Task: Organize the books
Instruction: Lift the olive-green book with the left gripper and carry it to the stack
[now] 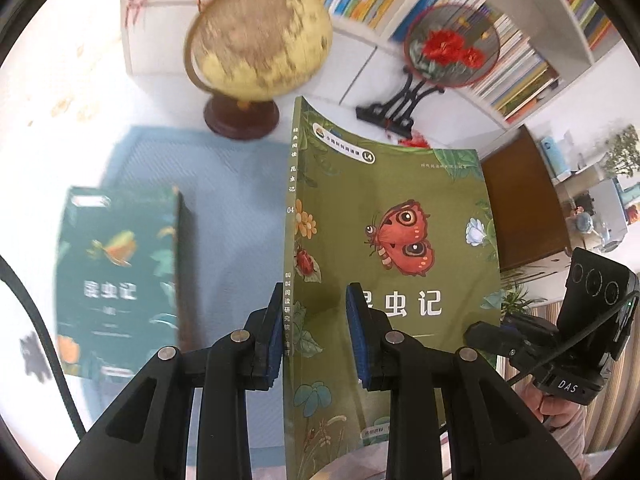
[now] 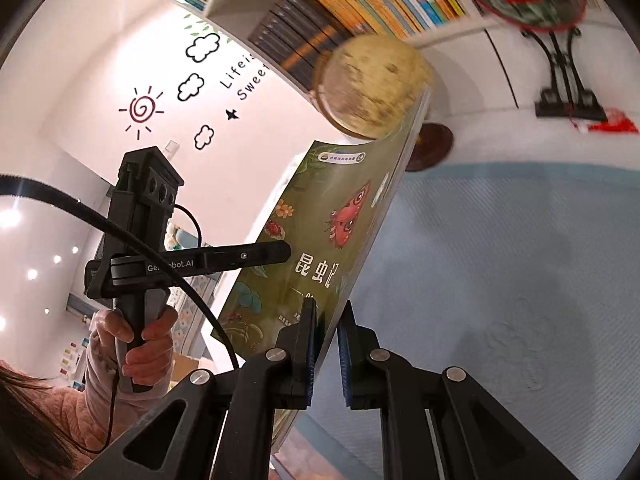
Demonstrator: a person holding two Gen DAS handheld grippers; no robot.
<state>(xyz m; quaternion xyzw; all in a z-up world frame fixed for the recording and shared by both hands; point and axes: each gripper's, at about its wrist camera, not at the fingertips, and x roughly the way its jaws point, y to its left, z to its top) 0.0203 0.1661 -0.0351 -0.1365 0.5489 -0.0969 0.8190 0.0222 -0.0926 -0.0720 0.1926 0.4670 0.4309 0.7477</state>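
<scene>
Clearly, from the left wrist, the left gripper has its jaws clamped on the spine edge of the green butterfly book, held upright above the blue mat, its long axis running away towards the globe and the bookshelf (a teal book lies flat to the left). From the right wrist, the right gripper pinches the same book's lower edge; both hands are equally near.
</scene>
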